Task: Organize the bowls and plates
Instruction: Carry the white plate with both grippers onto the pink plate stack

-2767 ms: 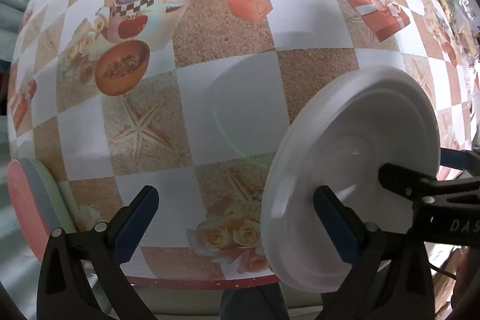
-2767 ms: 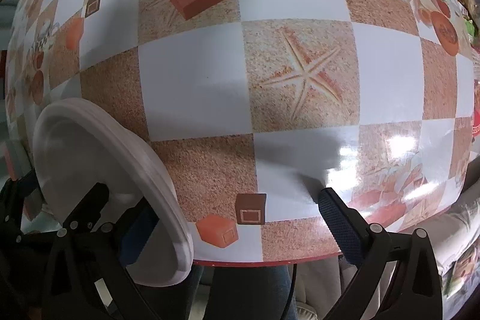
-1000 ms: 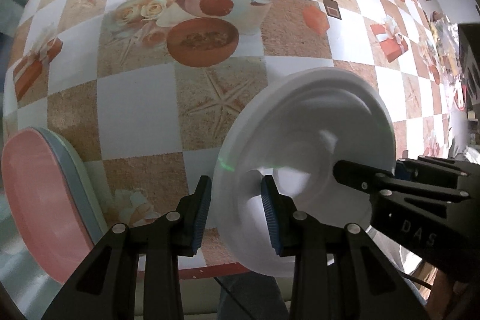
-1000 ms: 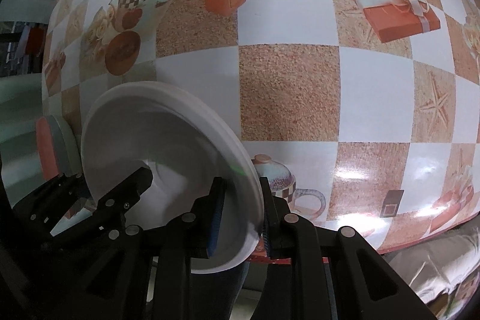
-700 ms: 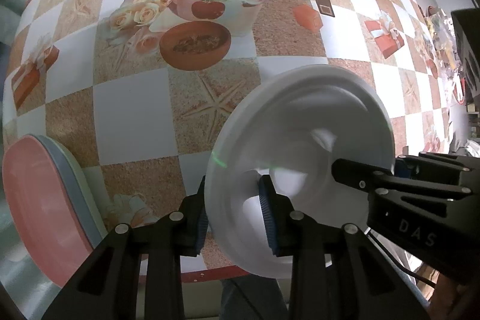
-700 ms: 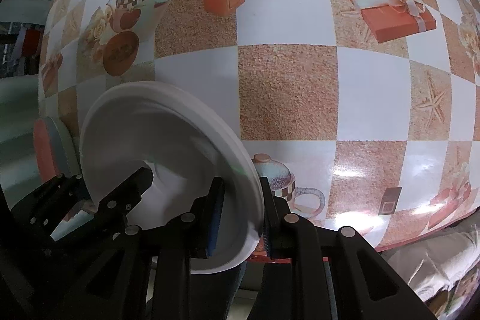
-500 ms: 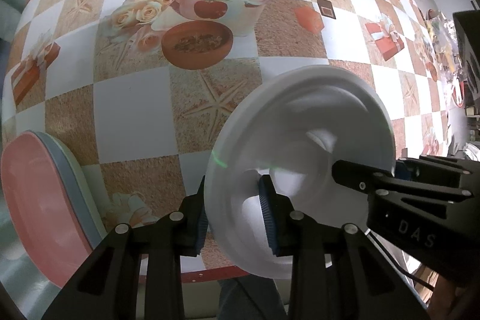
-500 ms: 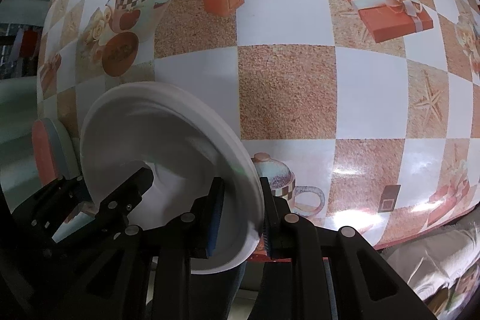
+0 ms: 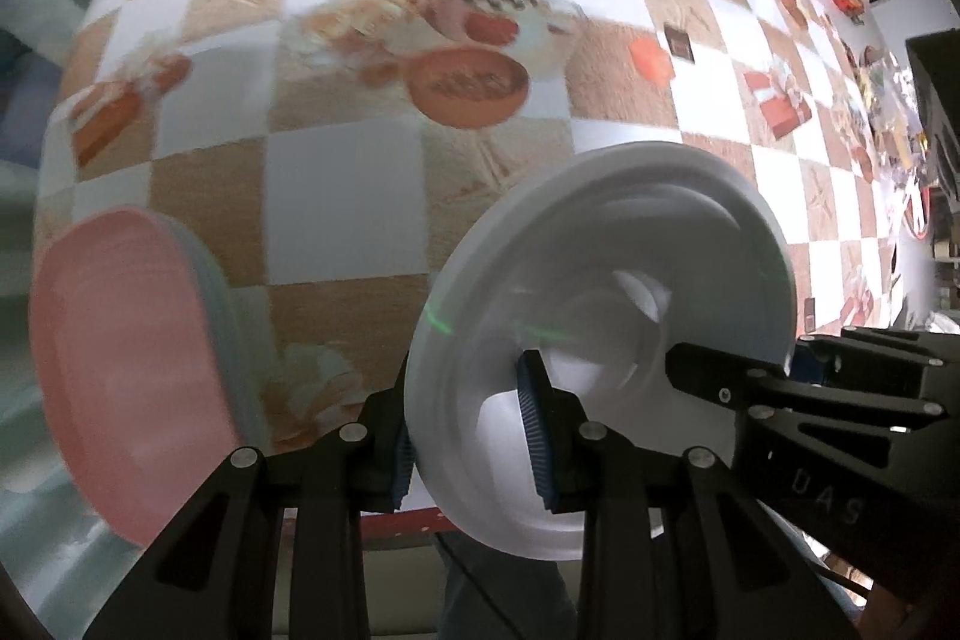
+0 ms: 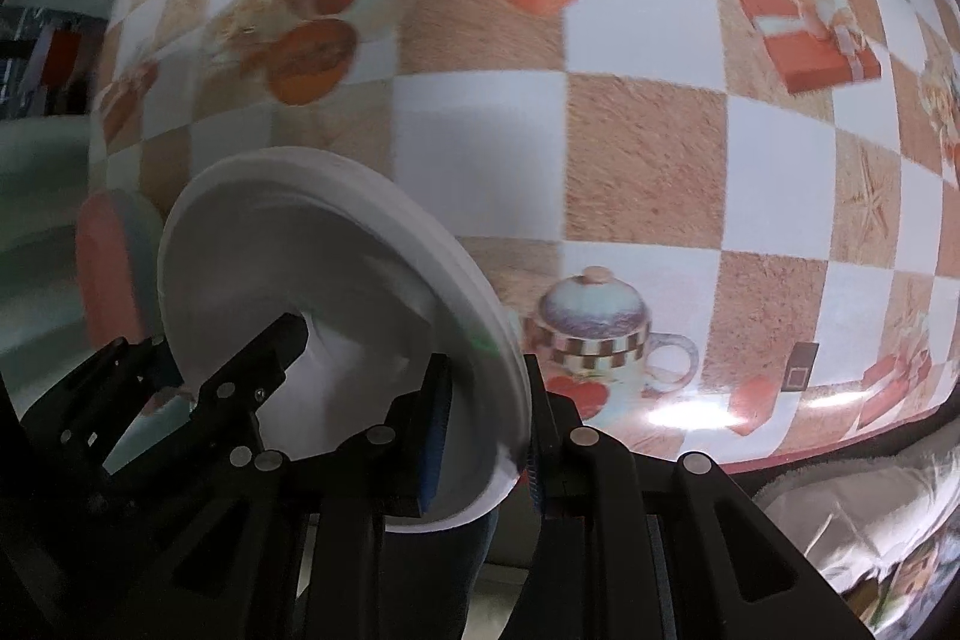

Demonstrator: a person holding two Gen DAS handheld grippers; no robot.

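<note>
Taking the white plate (image 9: 606, 280) as my landmark: off to its left, at the near left corner of the checkered tablecloth (image 9: 336, 196), sits a pink plate (image 9: 120, 340) stacked on a pale blue one, apart from the white plate. My left gripper (image 9: 468, 430) is clamped on the white plate's left rim, one blue pad behind it and one on its face. The plate stands nearly on edge over the table's near edge. On its right rim my right gripper (image 10: 480, 430) pinches it too, fingers closed on either side. Beyond the plate, printed teapots (image 10: 594, 328) and gift boxes mark the cloth.
</note>
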